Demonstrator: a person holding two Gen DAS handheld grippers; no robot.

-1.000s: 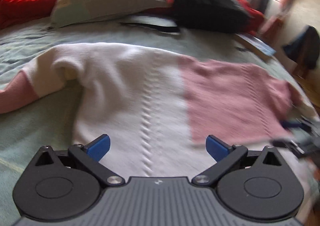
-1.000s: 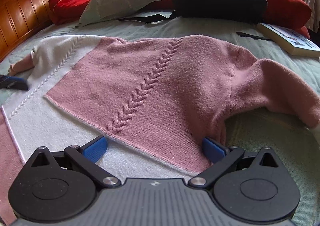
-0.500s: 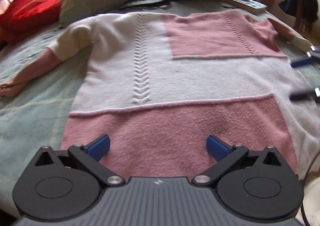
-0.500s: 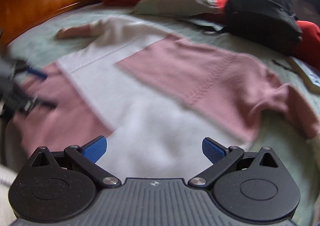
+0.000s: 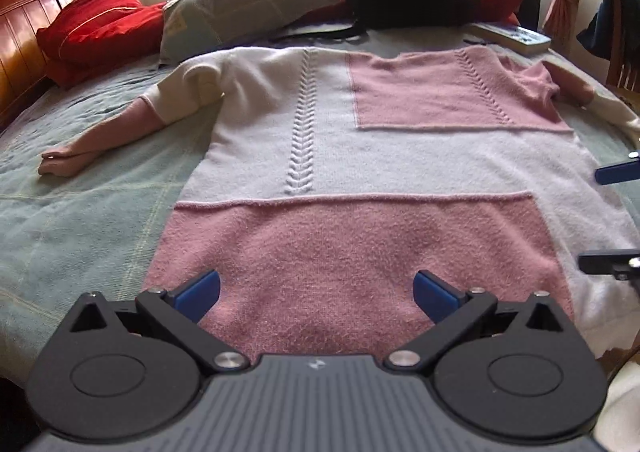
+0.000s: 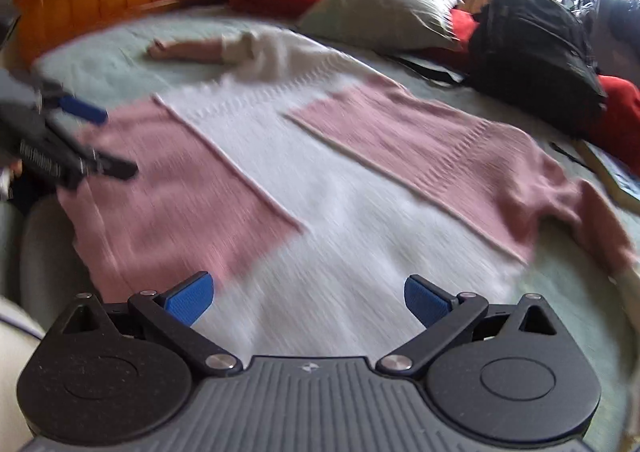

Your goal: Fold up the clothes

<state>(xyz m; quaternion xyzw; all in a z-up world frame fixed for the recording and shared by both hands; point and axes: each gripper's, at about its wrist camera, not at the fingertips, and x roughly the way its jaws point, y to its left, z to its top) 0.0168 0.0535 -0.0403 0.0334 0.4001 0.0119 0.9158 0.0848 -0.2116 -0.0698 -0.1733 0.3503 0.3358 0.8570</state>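
We see the sweater (image 5: 360, 156), pink and white blocks with a braided knit line, lying spread flat on the green bedspread (image 5: 80, 212). Our left gripper (image 5: 316, 294) and right gripper (image 6: 308, 298) both gape over its hem, grasping nothing; no writing is legible

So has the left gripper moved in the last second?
Yes. The left gripper has pulled back toward the sweater's hem: earlier only the chest showed, now the whole body up to the grey pillow does.
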